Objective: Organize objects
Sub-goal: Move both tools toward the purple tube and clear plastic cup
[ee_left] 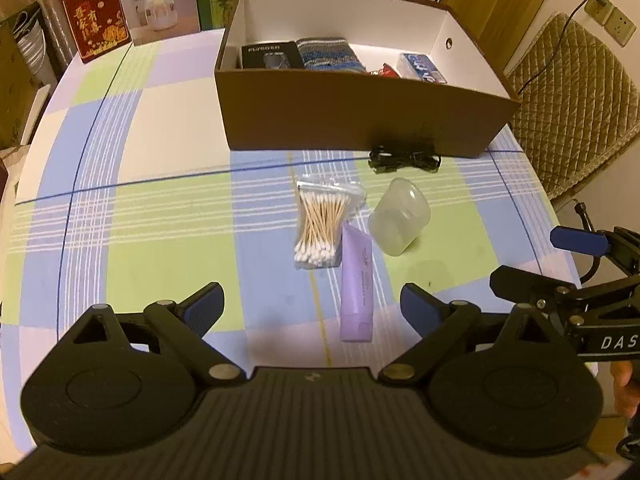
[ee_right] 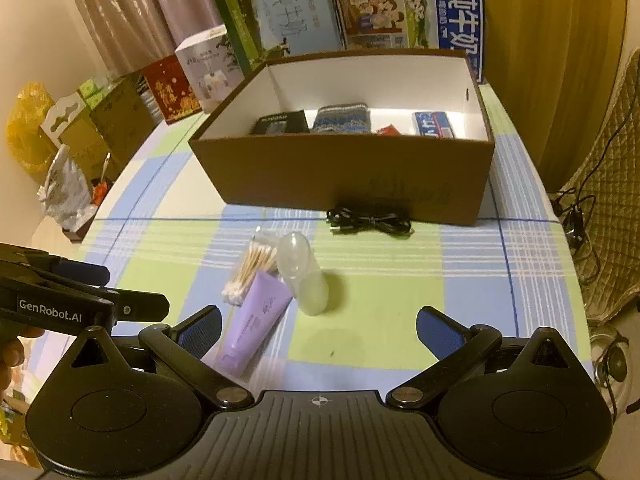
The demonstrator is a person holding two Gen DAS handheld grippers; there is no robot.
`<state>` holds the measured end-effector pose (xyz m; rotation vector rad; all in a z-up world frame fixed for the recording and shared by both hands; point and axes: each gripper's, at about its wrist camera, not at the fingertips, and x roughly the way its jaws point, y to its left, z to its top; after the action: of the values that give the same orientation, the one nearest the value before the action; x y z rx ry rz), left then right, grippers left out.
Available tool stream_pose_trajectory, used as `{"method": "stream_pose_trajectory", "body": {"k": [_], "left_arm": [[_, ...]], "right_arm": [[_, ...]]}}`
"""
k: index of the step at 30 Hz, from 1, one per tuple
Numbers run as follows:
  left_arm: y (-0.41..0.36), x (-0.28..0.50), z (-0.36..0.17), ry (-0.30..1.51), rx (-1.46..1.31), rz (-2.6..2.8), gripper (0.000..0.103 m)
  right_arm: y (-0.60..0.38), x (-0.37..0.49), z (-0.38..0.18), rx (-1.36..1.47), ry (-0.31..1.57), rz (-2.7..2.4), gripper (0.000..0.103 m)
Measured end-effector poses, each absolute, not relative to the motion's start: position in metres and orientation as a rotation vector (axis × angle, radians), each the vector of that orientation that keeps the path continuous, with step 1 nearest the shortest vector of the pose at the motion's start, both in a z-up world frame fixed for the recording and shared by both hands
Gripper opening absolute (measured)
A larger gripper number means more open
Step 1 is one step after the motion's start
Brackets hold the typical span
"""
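Item: open brown cardboard box with white interior (ee_left: 352, 112), at the far side of the plaid blue-green-white tablecloth (ee_left: 140, 220). Contents visible: black rectangular carton (ee_left: 268, 56), folded blue-grey knit cloth (ee_left: 330, 54), small red packet (ee_left: 390, 70), blue-and-white pack (ee_left: 422, 68).

Items not yet boxed, on the cloth in front of the box:
- clear plastic bag of wooden cotton swabs (ee_left: 322, 224), flat, touching the tube's far end.
- lilac soft plastic tube (ee_left: 358, 290), lying lengthwise, nearest the grippers.
- translucent plastic cup (ee_left: 400, 218), on its side just beside the tube and swabs.
- black bundled cable (ee_left: 404, 158), close against the box's front wall.

Tools: left gripper (ee_left: 312, 304), blue pads spread wide, nothing between them, above the tube's near end. Right gripper (ee_right: 318, 330), pads likewise wide apart and empty, with the cup ahead of it.

Handling note (judgement): sorting appears partly done. The tube seems the left gripper's likely pick; close across its narrow width near the middle, not the flat crimped end, and lift straight up to avoid dragging the swab bag. The cup may roll if nudged.
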<state>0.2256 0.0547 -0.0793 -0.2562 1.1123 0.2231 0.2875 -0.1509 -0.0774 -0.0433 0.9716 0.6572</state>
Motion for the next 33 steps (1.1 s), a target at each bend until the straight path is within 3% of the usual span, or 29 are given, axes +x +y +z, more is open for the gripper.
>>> {"method": "stream_pose_trajectory", "body": {"k": [23,33], "left_arm": [[0.068,0.225,-0.109,1.172,-0.277,0.248,0.093],[0.078,0.231,-0.119,1.168,-0.26,0.257,0.093]], "right_arm": [[-0.129,0.284,-0.103,-0.112,0.968,0.664,0.1],[-0.112,0.295,-0.114,-0.134,0.949,0.675,0.071]]}}
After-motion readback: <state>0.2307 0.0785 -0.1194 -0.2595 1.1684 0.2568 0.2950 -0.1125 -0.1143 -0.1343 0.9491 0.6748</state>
